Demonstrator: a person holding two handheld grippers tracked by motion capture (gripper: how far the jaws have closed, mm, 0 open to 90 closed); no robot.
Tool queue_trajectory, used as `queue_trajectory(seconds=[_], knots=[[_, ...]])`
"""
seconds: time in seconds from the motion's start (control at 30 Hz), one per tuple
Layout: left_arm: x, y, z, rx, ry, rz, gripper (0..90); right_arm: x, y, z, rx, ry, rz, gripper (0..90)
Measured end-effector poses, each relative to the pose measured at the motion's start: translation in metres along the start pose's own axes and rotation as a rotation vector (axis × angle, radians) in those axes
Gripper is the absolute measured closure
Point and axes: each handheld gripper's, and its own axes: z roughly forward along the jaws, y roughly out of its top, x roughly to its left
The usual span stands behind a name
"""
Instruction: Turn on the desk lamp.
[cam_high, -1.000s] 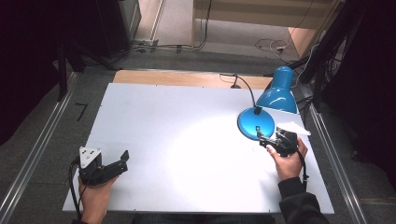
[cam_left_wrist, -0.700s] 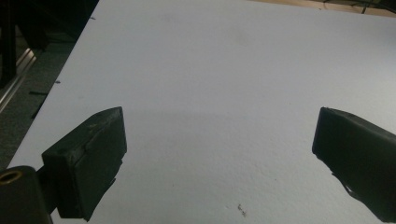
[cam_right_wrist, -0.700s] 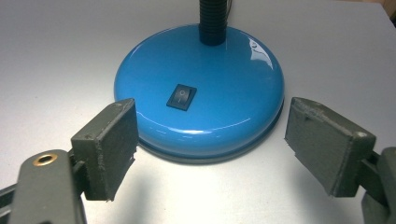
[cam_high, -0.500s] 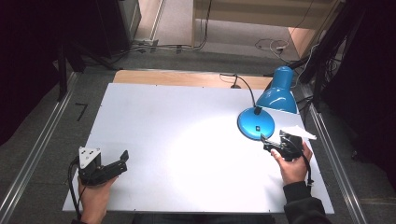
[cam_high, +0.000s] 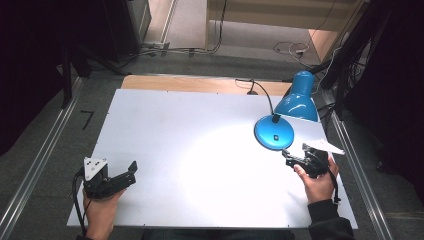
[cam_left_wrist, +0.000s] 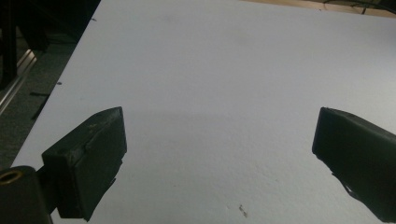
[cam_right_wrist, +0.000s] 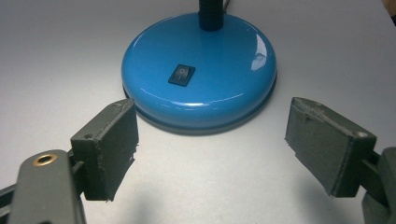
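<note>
Blue lamp (cam_high: 285, 117) stands on the white table (cam_high: 190, 130) at about two o'clock, its round base (cam_right_wrist: 200, 70) with the black switch (cam_right_wrist: 181, 75) just ahead of the right gripper (cam_right_wrist: 210, 140), jaws wide apart, not touching it; left gripper (cam_high: 112, 181) sits at seven o'clock, jaws spread over bare table

Lamp (cam_high: 274, 131) on table (cam_high: 190, 125), far right

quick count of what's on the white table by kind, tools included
blue desk lamp: 1
handheld tools: 2, the left tool and the right tool, both with jaws open and empty
total: 3
</note>
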Motion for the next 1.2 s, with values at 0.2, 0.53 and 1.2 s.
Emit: queue_trajectory(seconds=[0.2, 0.53, 1.2], knots=[[-0.001, 0.0, 0.001, 0.0, 0.0, 0.002, 3.5, 0.0, -0.002, -0.005, -0.003, 0.006, -0.004, 15.6], [-0.001, 0.0, 0.001, 0.002, -0.001, 0.002, 3.5, 0.001, -0.006, -0.015, 0.002, 0.038, 0.002, 15.6], [-0.001, 0.0, 0.001, 0.004, 0.001, 0.0, 3.5, -0.025, -0.031, -0.042, 0.041, 0.02, 0.044, 15.6]])
